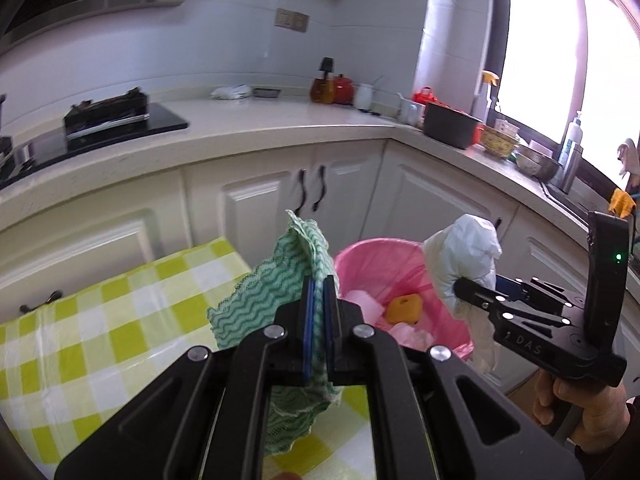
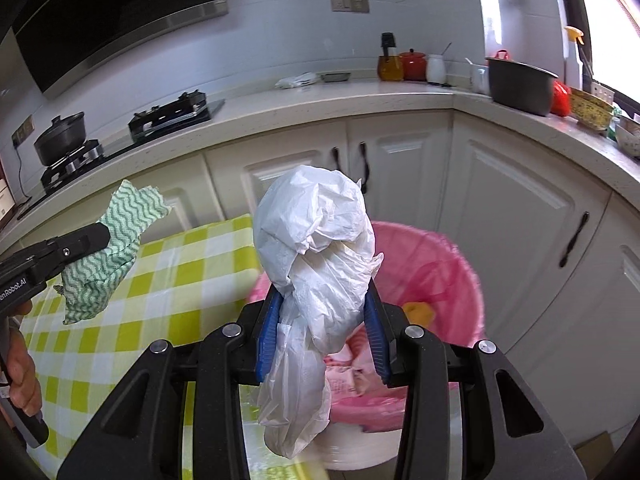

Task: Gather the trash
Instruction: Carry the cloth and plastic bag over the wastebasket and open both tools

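My left gripper (image 1: 319,280) is shut on a green wavy-patterned cloth (image 1: 276,276) and holds it above the table's far edge, just left of the bin. It also shows in the right wrist view (image 2: 105,236) with the cloth (image 2: 108,256). My right gripper (image 2: 322,300) is shut on a crumpled white plastic bag (image 2: 316,256) and holds it over the near rim of the pink-lined trash bin (image 2: 448,264). In the left wrist view the right gripper (image 1: 460,288) holds the bag (image 1: 464,256) at the right rim of the bin (image 1: 380,256), which holds an orange piece (image 1: 404,308) and pink wrappers.
A table with a yellow-green checked cloth (image 1: 100,320) lies left of the bin. White cabinets (image 2: 500,208) stand behind, under a counter (image 1: 280,120) with a stove (image 2: 172,116), pots and jars. A window (image 1: 560,40) is at the right.
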`<state>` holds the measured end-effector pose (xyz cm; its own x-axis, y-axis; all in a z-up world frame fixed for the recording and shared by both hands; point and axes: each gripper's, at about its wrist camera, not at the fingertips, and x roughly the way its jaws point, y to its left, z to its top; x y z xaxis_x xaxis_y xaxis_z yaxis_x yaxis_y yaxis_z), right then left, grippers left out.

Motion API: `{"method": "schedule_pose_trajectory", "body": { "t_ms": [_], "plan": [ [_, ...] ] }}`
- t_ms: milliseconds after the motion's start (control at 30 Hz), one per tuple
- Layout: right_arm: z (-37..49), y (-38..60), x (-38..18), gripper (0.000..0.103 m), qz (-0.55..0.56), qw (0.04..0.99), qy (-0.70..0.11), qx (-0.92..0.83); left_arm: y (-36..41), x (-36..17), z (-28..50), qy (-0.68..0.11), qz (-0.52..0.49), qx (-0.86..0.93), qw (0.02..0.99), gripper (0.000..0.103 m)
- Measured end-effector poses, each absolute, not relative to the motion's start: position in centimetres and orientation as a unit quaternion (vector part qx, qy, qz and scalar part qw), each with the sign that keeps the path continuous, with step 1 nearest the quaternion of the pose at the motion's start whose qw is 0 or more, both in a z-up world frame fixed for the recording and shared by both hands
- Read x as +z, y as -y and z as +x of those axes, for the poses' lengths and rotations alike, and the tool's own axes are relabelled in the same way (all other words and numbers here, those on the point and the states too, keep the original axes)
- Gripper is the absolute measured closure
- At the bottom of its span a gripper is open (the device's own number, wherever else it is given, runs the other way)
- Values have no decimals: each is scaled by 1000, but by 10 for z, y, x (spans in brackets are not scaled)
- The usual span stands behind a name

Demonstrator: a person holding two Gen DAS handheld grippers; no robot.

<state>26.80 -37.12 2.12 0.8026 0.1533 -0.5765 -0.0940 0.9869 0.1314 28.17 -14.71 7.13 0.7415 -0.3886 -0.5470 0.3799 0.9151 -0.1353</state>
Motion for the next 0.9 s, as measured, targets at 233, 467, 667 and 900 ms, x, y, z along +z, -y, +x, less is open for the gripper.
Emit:
{"method": "schedule_pose_trajectory", "body": {
  "t_ms": [233, 467, 667, 900],
  "plan": [
    [288, 405, 19, 65, 54, 951, -303, 40, 205, 72, 302, -300, 2, -241, 923, 98],
    [303, 429, 17, 61, 62, 953, -295, 26, 239, 63, 326, -311, -5, -263, 913, 98],
    [317, 441, 7, 49, 61, 953, -296, 21, 259, 49, 352, -331, -3, -263, 906, 56],
    [311, 451, 1, 41, 64, 955, -291, 11, 247, 46, 348, -333, -9, -243, 911, 40]
  ]
}}
